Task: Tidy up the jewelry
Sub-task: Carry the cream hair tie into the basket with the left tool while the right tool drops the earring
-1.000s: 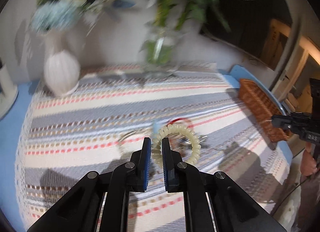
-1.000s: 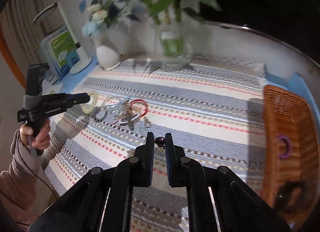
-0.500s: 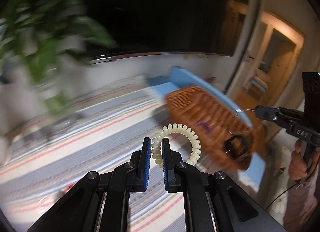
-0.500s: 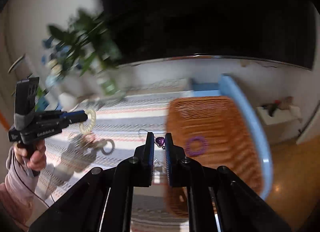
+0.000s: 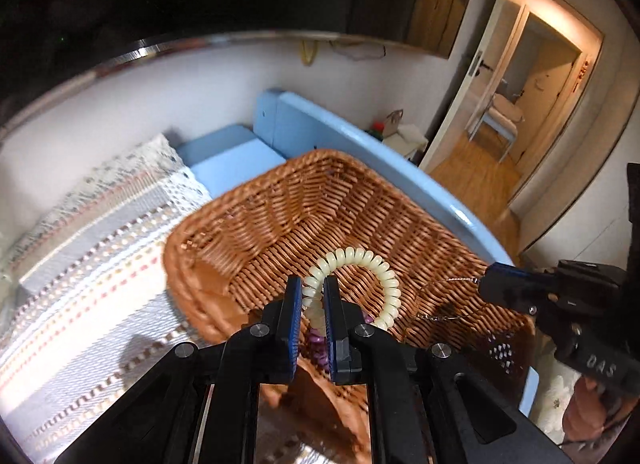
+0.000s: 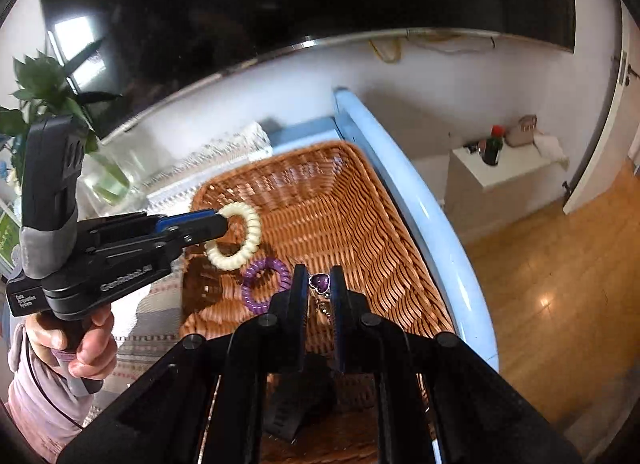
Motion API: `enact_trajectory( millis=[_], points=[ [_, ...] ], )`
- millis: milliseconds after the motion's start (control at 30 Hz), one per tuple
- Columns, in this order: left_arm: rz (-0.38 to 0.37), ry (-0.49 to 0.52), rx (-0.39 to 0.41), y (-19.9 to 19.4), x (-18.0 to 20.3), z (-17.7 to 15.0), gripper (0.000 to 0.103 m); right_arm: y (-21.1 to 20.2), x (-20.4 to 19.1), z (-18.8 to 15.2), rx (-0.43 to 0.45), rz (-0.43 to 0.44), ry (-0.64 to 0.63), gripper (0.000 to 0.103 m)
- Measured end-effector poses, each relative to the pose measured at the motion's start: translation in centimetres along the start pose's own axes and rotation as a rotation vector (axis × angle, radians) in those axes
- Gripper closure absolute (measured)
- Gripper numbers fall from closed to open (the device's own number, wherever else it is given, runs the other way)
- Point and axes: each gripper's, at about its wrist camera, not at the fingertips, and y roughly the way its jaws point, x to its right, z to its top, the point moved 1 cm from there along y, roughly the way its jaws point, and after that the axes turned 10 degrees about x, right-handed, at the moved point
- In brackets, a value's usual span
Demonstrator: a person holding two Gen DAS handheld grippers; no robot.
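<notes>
My left gripper (image 5: 313, 292) is shut on a cream spiral bracelet (image 5: 384, 280), held above the brown wicker basket (image 5: 320, 199). From the right wrist view the same left gripper (image 6: 222, 223) and cream bracelet (image 6: 250, 232) hang over the basket's left side. My right gripper (image 6: 320, 282) is shut on a purple heart pendant (image 6: 320, 283) whose thin chain (image 5: 448, 284) trails from its tip (image 5: 486, 284) over the basket (image 6: 360, 215). A purple spiral bracelet (image 6: 264, 284) lies on the basket floor, between the two grippers.
The basket stands at the right end of a striped cloth (image 5: 100, 264) on a pale blue table (image 5: 360, 135). A dark object (image 6: 296, 400) lies in the basket's near end. A glass vase with green stems (image 6: 108, 179) stands at the left. A hand (image 6: 80, 348) holds the left gripper.
Both grippers have swung right from the jewelry pile on the cloth to above the basket, each carrying its piece. The vases and the pile have left the left wrist view.
</notes>
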Motion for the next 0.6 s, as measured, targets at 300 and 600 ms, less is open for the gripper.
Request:
enact_trajectory(
  millis=[300, 600],
  points=[
    [-0.046, -0.053, 0.001, 0.4, -1.2, -0.2, 0.073, 0.8, 0.1, -1.0, -0.03, 0.005, 0.004, 0.071],
    [-0.062, -0.069, 0.067, -5.7, -2.0, -1.2, 0.066, -3.6, -1.2, -1.4, 0.031, 0.014, -0.027, 0.054]
  ],
)
